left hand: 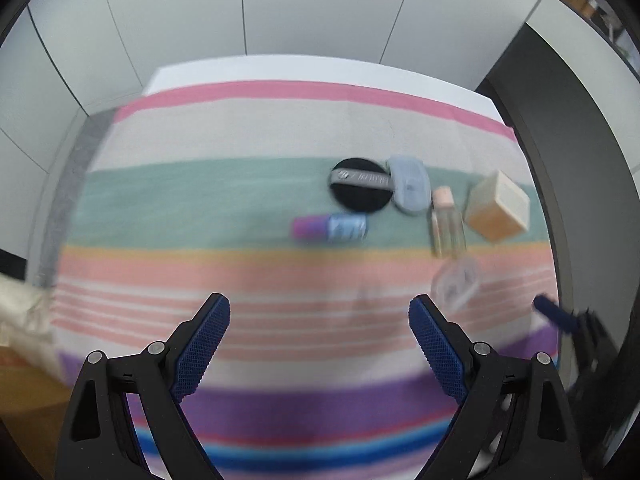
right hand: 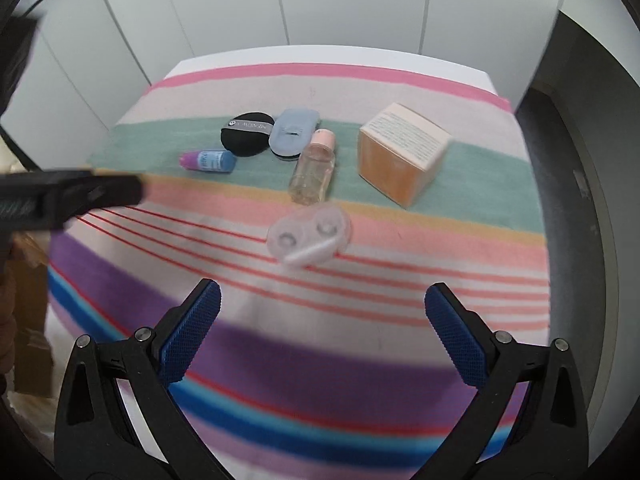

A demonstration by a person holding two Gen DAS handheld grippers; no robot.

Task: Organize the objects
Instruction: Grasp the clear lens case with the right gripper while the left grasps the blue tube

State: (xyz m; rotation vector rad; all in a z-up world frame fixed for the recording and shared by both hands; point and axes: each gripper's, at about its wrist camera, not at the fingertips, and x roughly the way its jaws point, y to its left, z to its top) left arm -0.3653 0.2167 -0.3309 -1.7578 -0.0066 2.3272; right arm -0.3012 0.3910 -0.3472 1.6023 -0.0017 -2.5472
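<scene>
Small toiletries lie on a striped cloth [right hand: 280, 364]: a black round puff [right hand: 245, 133], a pale blue case [right hand: 294, 134], a purple-and-blue tube [right hand: 208, 161], a clear bottle with a pink cap [right hand: 314, 170], an orange-and-cream box [right hand: 402, 152] and a clear contact lens case [right hand: 309, 236]. My right gripper [right hand: 322, 300] hangs open above the cloth, just short of the lens case. My left gripper [left hand: 319, 312] is open too, nothing between its fingers, with the puff [left hand: 360, 188], the tube [left hand: 330, 227], the bottle [left hand: 446, 222] and the box [left hand: 498, 206] ahead to its right.
The cloth covers a white table [right hand: 332, 54] set against pale wall panels. A dark surface [left hand: 560, 140] runs along the table's right side. The other gripper's black arm [right hand: 68, 196] crosses the left of the right wrist view. Brown cardboard [right hand: 30, 320] lies low at the left.
</scene>
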